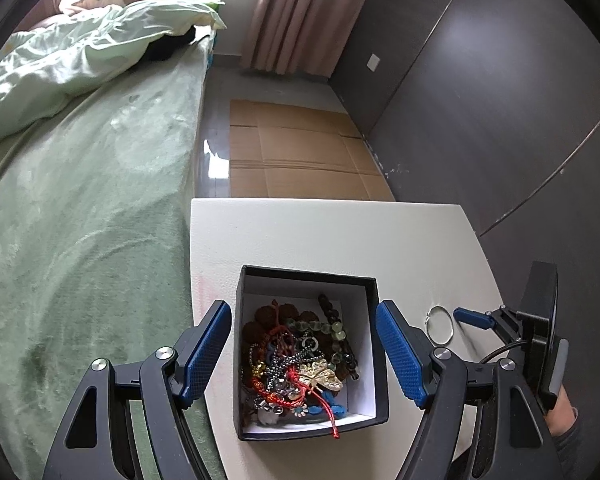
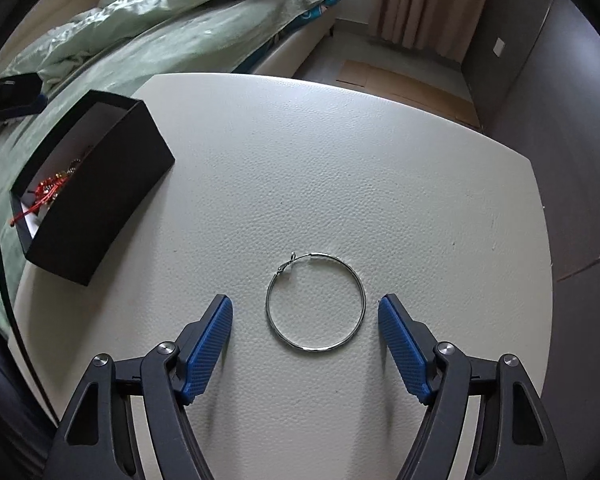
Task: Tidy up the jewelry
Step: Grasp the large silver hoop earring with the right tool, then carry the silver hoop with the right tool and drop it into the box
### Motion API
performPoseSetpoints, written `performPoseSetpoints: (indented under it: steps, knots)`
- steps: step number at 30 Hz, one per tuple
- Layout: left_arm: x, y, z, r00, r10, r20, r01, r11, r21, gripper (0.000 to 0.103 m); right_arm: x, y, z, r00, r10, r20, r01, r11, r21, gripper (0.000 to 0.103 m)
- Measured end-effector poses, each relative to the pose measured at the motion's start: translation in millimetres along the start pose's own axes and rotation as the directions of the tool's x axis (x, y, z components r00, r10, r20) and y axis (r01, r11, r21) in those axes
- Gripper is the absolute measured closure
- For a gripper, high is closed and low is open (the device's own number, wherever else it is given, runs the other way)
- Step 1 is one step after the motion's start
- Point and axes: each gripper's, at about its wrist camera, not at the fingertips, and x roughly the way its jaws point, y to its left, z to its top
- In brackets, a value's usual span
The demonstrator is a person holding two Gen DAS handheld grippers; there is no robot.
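Note:
A black box [image 1: 381,344] with a white inside stands on the white table [image 1: 300,236]. It holds a tangle of jewelry [image 1: 296,364]: beads, chains, red cord, a gold piece. My left gripper [image 1: 303,350] is open, its blue fingers on either side of the box. A thin silver hoop [image 2: 315,302] lies flat on the table [image 2: 340,160] between the fingers of my open, empty right gripper [image 2: 305,346]. The hoop [image 1: 440,325] also shows in the left wrist view, right of the box. The box [image 2: 100,200] sits at the left in the right wrist view.
A bed with a green blanket [image 1: 80,220] runs along the table's left side. Flattened cardboard [image 1: 300,152] lies on the floor beyond the table. A dark wardrobe wall [image 1: 500,100] stands on the right. The right gripper's body [image 1: 532,328] shows at the table's right edge.

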Motion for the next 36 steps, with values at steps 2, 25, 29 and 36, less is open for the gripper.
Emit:
performPoseSetpoints:
  steps: [2, 25, 29, 36]
  knots:
    - [-1, 0, 0, 1.0, -0.004, 0.0, 0.004, 1.0, 0.0, 0.027, -1, 0, 0, 1.0, -0.002, 0.0, 0.002, 1.0, 0.001, 0.029]
    - [-37, 12, -5, 0.999, -0.004, 0.044, 0.005, 1.0, -0.025, 0.027, -38, 15, 7, 0.998, -0.025, 0.063, 0.023, 0.999, 0.026, 0.055]
    - [-45, 15, -7, 0.999, 0.001, 0.055, 0.001, 1.0, -0.029, 0.027, -54, 28, 11, 0.994, -0.009, 0.107, 0.006, 1.0, 0.025, 0.055]
    - [-56, 23, -11, 0.998, -0.003, 0.068, 0.005, 0.999, -0.035, 0.027, -80, 51, 23, 0.979, 0.043, 0.197, -0.051, 0.998, 0.031, 0.055]
